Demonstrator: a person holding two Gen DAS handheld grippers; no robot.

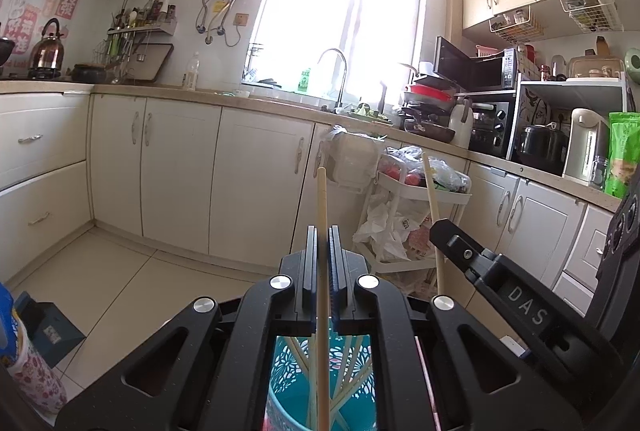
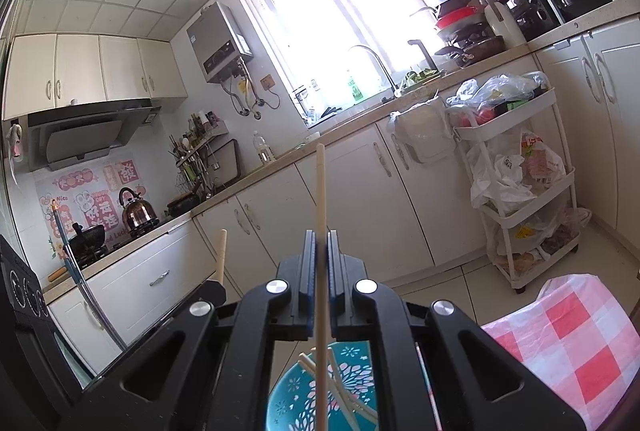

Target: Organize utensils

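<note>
My left gripper (image 1: 322, 231) is shut on a pale wooden chopstick (image 1: 322, 199) that stands upright between its fingers, its lower end over a teal patterned utensil holder (image 1: 288, 391) with several chopsticks inside. My right gripper (image 2: 321, 235) is shut on a second chopstick (image 2: 320, 187), upright above the same teal holder (image 2: 288, 391). The right gripper (image 1: 452, 231) with its chopstick (image 1: 432, 207) shows at the right of the left wrist view. The left gripper's chopstick (image 2: 221, 255) shows at the left of the right wrist view.
White kitchen cabinets (image 1: 180, 167) and a counter run behind. A white rolling cart (image 2: 520, 191) with plastic bags stands by the cabinets. A red-and-white checked cloth (image 2: 572, 351) covers the surface at the right. A floral bottle (image 1: 32, 375) stands at the left.
</note>
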